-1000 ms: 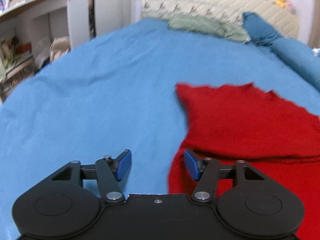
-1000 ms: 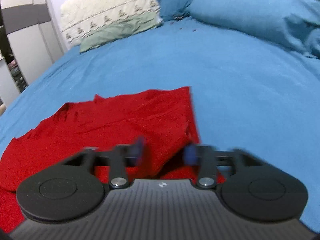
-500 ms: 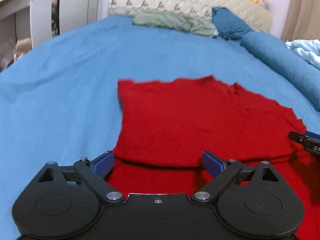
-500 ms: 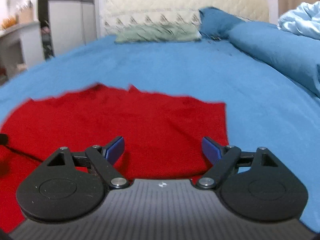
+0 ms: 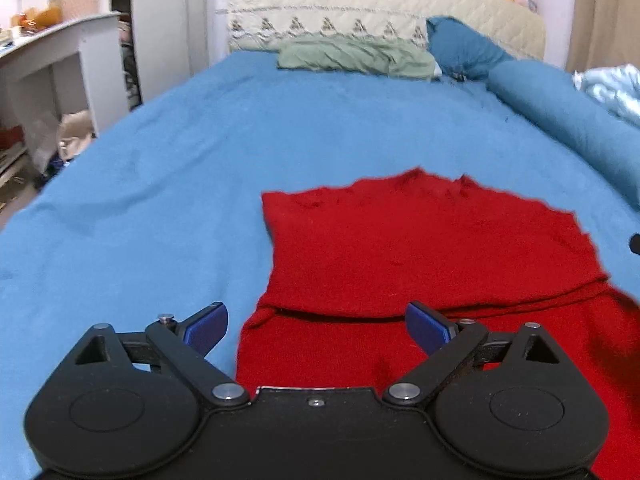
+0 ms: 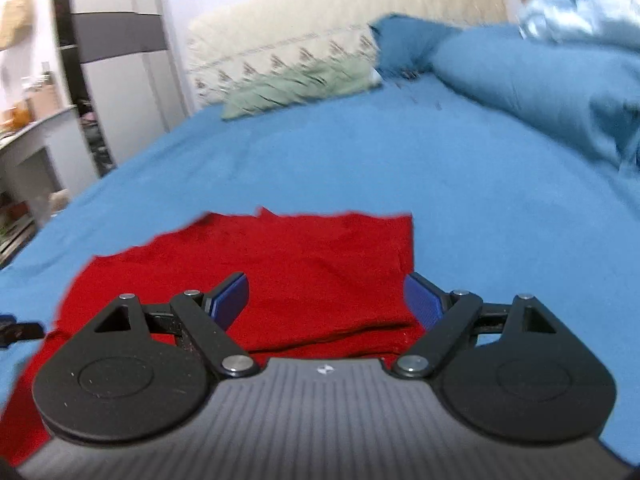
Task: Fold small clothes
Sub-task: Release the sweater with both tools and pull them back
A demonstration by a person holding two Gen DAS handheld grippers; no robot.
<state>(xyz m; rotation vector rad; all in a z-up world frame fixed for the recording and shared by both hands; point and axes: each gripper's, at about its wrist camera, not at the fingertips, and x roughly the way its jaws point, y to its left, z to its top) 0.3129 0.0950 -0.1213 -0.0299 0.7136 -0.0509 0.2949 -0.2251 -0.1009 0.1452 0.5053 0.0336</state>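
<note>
Blue bed (image 5: 168, 168), quilted headboard (image 5: 360, 12) at the far end, green pillow (image 5: 352, 58) below it. Red garment (image 5: 432, 248) flat on the sheet, near part doubled over along a fold. Left gripper (image 5: 318, 326) spread wide above the garment's left edge, holding nothing. Right gripper (image 6: 326, 296) likewise spread, empty, straddling the right edge.
</note>
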